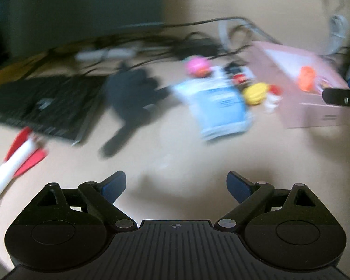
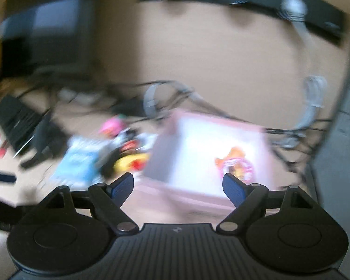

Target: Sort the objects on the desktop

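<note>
Desk [image 1: 137, 154] clutter — only left view shows red-white rocket [image 1: 14, 161].

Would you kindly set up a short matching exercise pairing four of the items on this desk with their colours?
Things:
1. box
2. packet
3. keyboard
4. round toy beside the packet

Colours:
A. black
B. yellow
C. pink
D. light blue

Pairs: 1-C, 2-D, 3-A, 4-B
</note>
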A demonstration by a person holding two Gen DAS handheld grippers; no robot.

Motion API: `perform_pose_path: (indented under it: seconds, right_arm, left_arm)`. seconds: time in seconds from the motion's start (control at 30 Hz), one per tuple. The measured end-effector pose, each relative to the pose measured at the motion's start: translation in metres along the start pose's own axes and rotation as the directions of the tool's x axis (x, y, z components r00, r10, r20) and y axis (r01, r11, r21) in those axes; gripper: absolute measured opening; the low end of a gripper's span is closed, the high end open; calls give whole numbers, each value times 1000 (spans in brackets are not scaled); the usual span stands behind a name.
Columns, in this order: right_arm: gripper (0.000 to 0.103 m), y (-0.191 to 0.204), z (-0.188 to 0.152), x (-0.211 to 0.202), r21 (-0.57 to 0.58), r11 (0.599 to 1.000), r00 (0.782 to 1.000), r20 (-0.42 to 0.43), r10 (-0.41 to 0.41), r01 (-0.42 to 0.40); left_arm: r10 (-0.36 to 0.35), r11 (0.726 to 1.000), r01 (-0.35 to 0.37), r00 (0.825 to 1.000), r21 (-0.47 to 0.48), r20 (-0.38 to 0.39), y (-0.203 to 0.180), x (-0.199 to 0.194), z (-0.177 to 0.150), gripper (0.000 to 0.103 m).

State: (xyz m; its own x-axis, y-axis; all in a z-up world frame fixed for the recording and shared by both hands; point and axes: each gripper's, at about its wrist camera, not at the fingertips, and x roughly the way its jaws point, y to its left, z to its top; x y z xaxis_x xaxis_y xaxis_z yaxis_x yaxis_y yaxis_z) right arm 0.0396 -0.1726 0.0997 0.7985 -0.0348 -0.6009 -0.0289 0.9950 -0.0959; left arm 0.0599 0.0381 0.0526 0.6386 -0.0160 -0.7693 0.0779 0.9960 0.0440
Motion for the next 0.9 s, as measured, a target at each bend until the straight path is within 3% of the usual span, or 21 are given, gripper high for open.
perform_pose_path:
  seconds: [0.07, 0.13, 0.23, 0.37, 0.53, 0.63, 0.9]
  right_arm:
    - [61, 25, -3, 7, -90, 996, 1000, 14, 11, -9]
    - [50, 47, 0, 20, -200, 980, 999, 34, -1, 7]
    - [49, 75, 4, 44, -335, 941, 997, 65, -32, 52]
    - [33, 97, 7, 85, -439, 893, 995, 36, -97, 103]
    - [30, 104, 4, 108, -491, 860, 988, 4, -156, 138]
    - [30, 106, -2, 101, -515, 844, 986, 9, -168, 148]
    - [28, 112, -15, 54, -470, 883, 997, -55, -51, 20]
  left_arm:
    - [33, 998, -33, 999, -52, -7, 17, -5, -2, 97]
    - [58, 994, -58, 998, -95, -3, 30, -13, -3, 97]
    - [80, 987, -78, 997, -141, 8, 46, -23, -8, 97]
    - [75, 982, -71, 997, -175, 14, 54, -30, -11, 97]
    - [40, 982, -30, 998, -188, 48, 53, -41, -9, 97]
    - [21, 983, -10, 998, -182, 60, 50, -46, -9, 97]
    - [-21, 985, 31, 998, -169, 61, 45, -50, -13, 97]
